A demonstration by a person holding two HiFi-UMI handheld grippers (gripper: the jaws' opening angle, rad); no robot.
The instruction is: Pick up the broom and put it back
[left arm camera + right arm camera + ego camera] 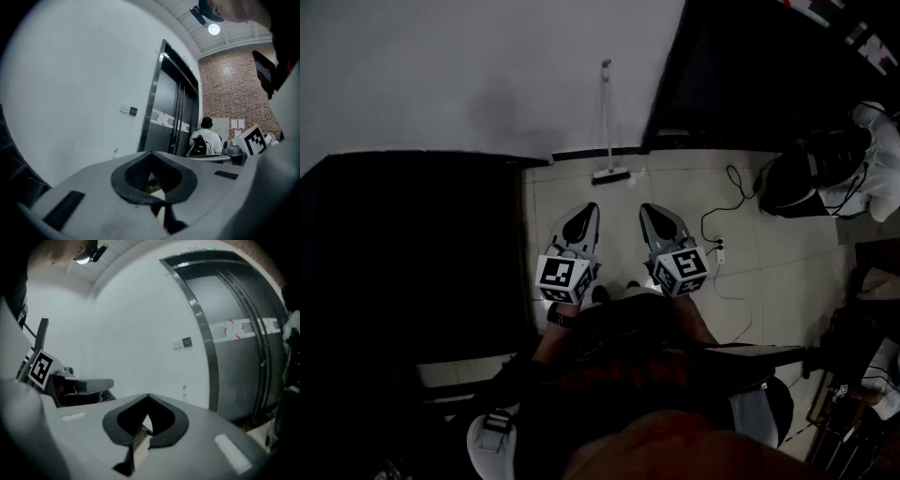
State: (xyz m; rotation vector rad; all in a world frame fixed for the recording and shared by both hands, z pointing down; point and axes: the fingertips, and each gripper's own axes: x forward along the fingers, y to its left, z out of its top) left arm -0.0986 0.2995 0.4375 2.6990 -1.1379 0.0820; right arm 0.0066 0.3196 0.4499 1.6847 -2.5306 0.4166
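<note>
The broom (607, 122) leans upright against the white wall, its brush head (611, 175) on the tiled floor straight ahead of me. My left gripper (590, 207) and right gripper (650, 209) are held side by side, pointing at the broom from a short way off. Both are shut with nothing between the jaws. In the left gripper view the jaws (151, 153) meet at the tip, and the broom handle's top (115, 151) shows just beyond them. The right gripper view shows the same shut jaws (148, 395) and the handle's top (184, 387).
A dark cabinet (412, 244) fills the left. A lift door (741, 75) stands right of the broom. A person with a black backpack (811, 173) crouches at the right. A cable and power strip (719, 248) lie on the floor.
</note>
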